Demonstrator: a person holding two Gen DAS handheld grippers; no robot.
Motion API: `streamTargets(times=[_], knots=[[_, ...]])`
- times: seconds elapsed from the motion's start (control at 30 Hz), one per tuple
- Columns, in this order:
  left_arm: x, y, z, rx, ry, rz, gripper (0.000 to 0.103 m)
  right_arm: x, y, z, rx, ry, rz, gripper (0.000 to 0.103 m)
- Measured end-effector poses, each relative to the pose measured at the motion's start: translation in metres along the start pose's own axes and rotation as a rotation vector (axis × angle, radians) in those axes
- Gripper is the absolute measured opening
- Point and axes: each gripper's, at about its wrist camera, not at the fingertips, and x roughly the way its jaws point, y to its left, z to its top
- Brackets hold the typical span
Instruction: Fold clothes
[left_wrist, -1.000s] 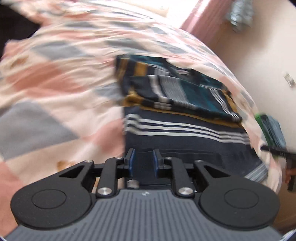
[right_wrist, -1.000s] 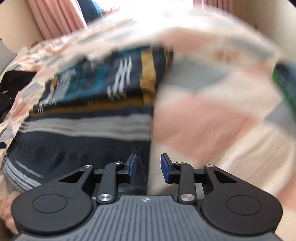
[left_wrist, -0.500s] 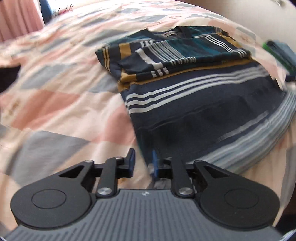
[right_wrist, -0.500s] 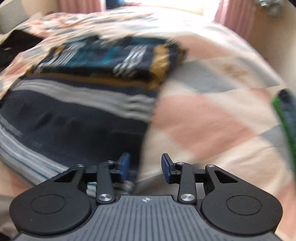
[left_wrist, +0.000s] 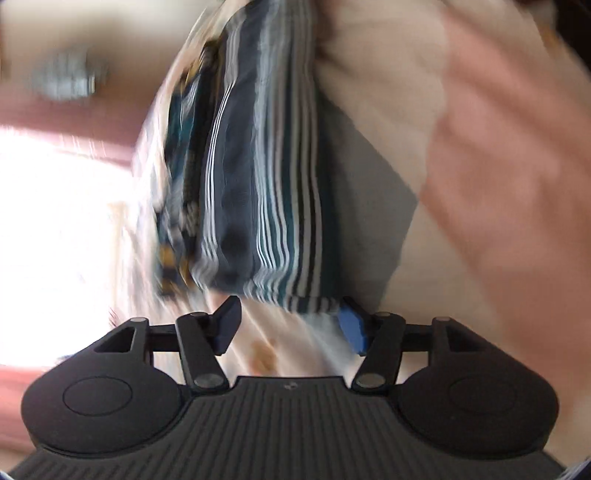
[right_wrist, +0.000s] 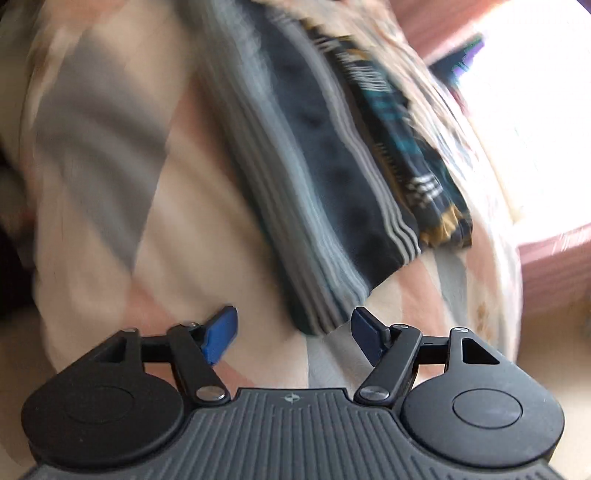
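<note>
Mostly blur in both views. Bed (left_wrist: 480, 155) covered by a bedspread in a check of pink, grey and cream patches; it fills most of each frame. Striped shirt (left_wrist: 258, 177) lies folded on the bed, navy with white, grey and teal stripes and a mustard band at its far part; same shirt (right_wrist: 332, 166) in the right wrist view, running up and away from the tools.

Beyond the shirt, bright window light (right_wrist: 535, 92) washes out the far side of the bed, with a pink curtain (right_wrist: 546, 266) beside it. Pale wall (left_wrist: 55, 29) past the bed in the left view, with a smeared grey object on it that I cannot make out.

Left tool (left_wrist: 291, 325): jaws opening, a corner of the shirt's hem between the blue pads but not pressed by them. Right tool (right_wrist: 293, 334): jaws opening, wide apart, the shirt's near corner just ahead and between them, not gripped.

No readable writing or labels anywhere.
</note>
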Motion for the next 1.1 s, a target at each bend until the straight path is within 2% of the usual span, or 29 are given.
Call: streamTargets(times=[0.03, 0.13, 0.2, 0.3, 0.37, 0.43, 0.5, 0.77, 0.87, 1.0, 1.1], knots=[[0.005, -0.002, -0.002, 0.020, -0.023, 0.016, 0.063, 0.006, 0.003, -0.003, -0.035, -0.017, -0.037, 0.083], [0.013, -0.003, -0.010, 0.068, -0.096, 0.043, 0.079, 0.021, 0.004, -0.009, -0.118, -0.056, -0.129, 0.084], [0.015, -0.001, -0.014, 0.095, -0.138, 0.050, 0.085, 0.031, 0.000, -0.014, -0.156, -0.078, -0.146, 0.081], [0.017, 0.002, -0.021, 0.146, -0.187, 0.041, 0.086, 0.044, -0.003, -0.021, -0.272, -0.124, -0.168, 0.081], [0.016, 0.005, -0.022, 0.186, -0.208, 0.031, 0.084, 0.052, -0.007, -0.024, -0.347, -0.157, -0.173, 0.081], [0.018, 0.007, -0.024, 0.227, -0.211, 0.016, 0.063, 0.058, -0.013, -0.025, -0.383, -0.177, -0.159, 0.081], [0.020, 0.012, -0.026, 0.240, -0.201, 0.004, 0.050, 0.064, -0.015, -0.026, -0.418, -0.201, -0.147, 0.081], [0.014, 0.007, -0.040, 0.260, -0.196, -0.052, 0.049, 0.057, -0.002, -0.021, -0.483, -0.227, -0.099, 0.070], [0.018, 0.005, -0.048, 0.295, -0.184, -0.023, 0.057, 0.055, 0.000, -0.020, -0.498, -0.231, -0.097, 0.067], [0.042, 0.021, -0.053, 0.369, -0.231, -0.014, 0.058, 0.057, 0.000, -0.017, -0.480, -0.229, -0.088, 0.067], [0.051, 0.025, -0.049, 0.402, -0.300, -0.004, 0.057, 0.053, -0.004, -0.017, -0.464, -0.225, -0.071, 0.067]])
